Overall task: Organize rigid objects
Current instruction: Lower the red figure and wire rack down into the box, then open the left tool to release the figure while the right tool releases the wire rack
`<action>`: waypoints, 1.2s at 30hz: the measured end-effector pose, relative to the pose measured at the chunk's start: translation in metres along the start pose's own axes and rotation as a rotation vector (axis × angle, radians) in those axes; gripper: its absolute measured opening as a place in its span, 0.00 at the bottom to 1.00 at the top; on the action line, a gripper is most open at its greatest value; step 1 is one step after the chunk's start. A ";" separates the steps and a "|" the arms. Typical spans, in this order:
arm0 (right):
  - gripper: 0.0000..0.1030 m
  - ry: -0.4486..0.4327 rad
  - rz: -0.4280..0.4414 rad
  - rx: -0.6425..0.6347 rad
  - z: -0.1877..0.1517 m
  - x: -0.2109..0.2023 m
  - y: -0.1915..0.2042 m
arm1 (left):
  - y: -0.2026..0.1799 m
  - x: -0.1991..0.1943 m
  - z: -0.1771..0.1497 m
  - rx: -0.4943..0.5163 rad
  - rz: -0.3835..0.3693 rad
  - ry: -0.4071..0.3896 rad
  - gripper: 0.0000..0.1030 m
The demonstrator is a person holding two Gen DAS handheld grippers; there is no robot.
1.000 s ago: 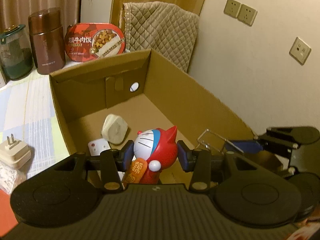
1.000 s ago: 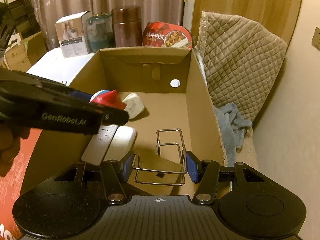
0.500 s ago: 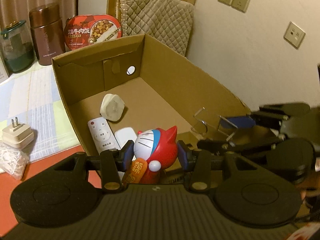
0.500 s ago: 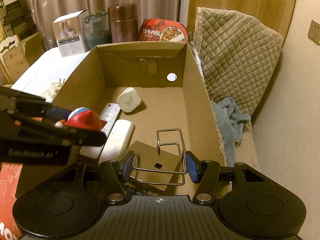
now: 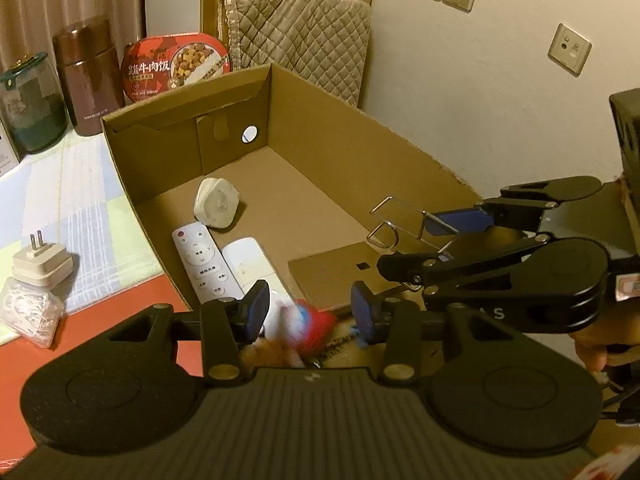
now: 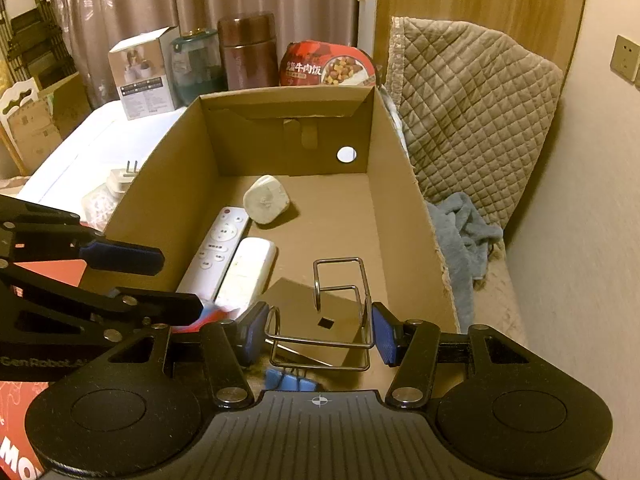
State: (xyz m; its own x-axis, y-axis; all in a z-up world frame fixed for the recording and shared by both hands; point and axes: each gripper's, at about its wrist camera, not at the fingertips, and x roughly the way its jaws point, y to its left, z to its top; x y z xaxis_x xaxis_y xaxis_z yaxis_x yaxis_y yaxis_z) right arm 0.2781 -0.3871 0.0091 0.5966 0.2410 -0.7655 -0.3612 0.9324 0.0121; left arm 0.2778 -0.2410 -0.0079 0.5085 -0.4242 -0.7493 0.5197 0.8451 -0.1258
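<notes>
From the left wrist, the left gripper has its fingers spread, a blurred red-and-white figurine loose between them above the cardboard box. From the right wrist, the right gripper clamps a bent wire rack over the box's near end.

The red oval meal tray standing behind the cardboard box bears large white Chinese characters, of which 牛肉饭 can be read; the same lettering shows on it in the right wrist view. The left gripper's black arm carries the white word "GenRobot.AI", partly hidden by the other gripper's body. On the right gripper's black side the pale letters "A S" show. At the lower left corner of the right wrist view, a red surface carries big white letters "MO", cut off. The white remote's button labels are too small to read.
</notes>
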 end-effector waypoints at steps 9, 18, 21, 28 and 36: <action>0.50 -0.020 -0.002 0.016 0.004 -0.009 0.002 | 0.012 -0.019 0.004 -0.029 0.031 -0.048 0.38; 0.50 -0.013 0.001 0.010 0.002 -0.009 0.011 | 0.019 -0.032 0.002 -0.037 0.049 -0.073 0.38; 0.50 -0.003 0.002 0.015 0.000 -0.006 0.012 | 0.020 -0.033 0.001 -0.035 0.044 -0.073 0.38; 0.50 0.012 -0.001 0.031 -0.001 -0.001 0.010 | 0.021 -0.033 -0.001 -0.034 0.044 -0.077 0.38; 0.50 0.020 -0.010 0.040 -0.002 0.002 0.009 | 0.022 -0.035 -0.002 -0.034 0.044 -0.084 0.38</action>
State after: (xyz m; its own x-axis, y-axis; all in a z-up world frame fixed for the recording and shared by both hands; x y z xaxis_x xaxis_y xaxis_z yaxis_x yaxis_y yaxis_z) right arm 0.2747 -0.3789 0.0060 0.5852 0.2261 -0.7787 -0.3259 0.9449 0.0294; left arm 0.2705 -0.2069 0.0140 0.5868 -0.4107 -0.6979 0.4727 0.8735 -0.1165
